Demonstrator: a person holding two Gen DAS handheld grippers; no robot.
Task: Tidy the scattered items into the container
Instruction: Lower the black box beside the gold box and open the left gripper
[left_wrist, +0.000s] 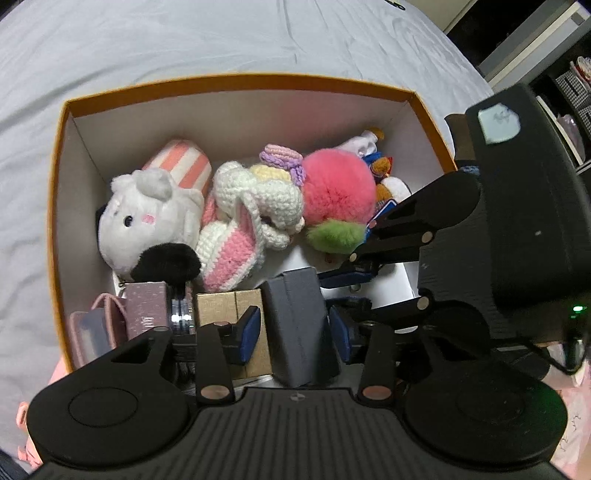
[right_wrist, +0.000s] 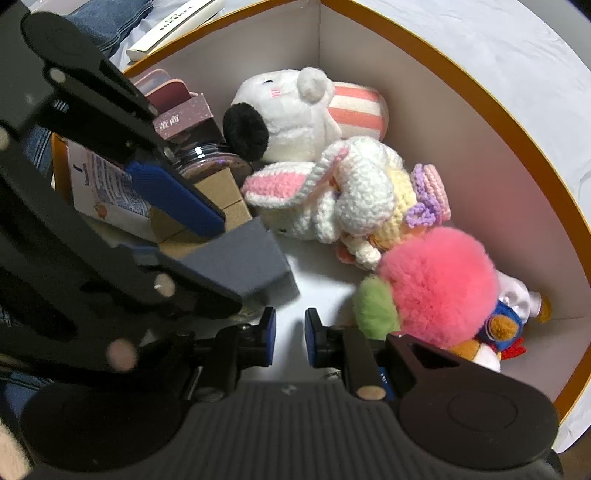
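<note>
An orange-rimmed cardboard box with white walls holds a white plush, a crocheted bunny, a pink pompom and small boxes. My left gripper is inside the box with its pads either side of a grey box, which stands against a gold box. In the right wrist view the left gripper holds the grey box low over the floor of the cardboard box. My right gripper is open and empty over the white floor beside the pompom.
A pink case, a mauve carton and a jar line the near wall. Small toys fill the right corner. Grey bedsheet surrounds the box. Jeans and a booklet lie outside.
</note>
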